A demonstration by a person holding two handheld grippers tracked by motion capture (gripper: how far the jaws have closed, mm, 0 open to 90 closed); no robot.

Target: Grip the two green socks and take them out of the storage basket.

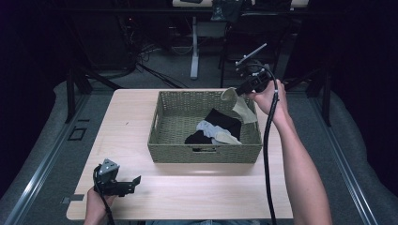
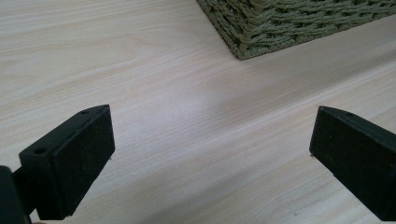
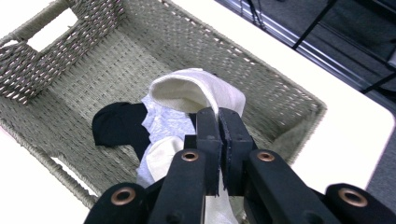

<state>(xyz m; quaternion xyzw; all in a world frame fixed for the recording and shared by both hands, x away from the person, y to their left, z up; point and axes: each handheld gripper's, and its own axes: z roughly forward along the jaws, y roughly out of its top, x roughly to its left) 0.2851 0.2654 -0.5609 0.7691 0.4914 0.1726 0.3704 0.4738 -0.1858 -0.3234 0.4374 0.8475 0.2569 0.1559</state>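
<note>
Wood grain of the bare table (image 2: pixel 187 121) shows between the widely spread jaws of the left gripper (image 1: pixel 133 181), which rests low at the near left corner, with nothing between them; the woven basket (image 1: pixel 162 140) lies ahead of it and to its right, only a corner of the weave showing in the left gripper view. Inside the basket, below and to the left of the right gripper (image 1: pixel 234 93), sit a black sock (image 1: pixel 224 119), a pale grey sock (image 1: pixel 209 127) and a further cream piece, loosely heaped. The right gripper, held over the far right corner of the basket, has its jaws pressed together on a cream sock (image 3: pixel 187 91); the sock hangs from the pinch, its long axis running downward toward the basket floor, its open cuff turned up beside the jaws. Clearing the rim probably depends on that dangling length, since the lower end seems still inside the wall. The right hand is plainly the nearer one. How much cloth sits between the pads is hidden, and the sock's toe end is hard to separate from the heap.
</note>
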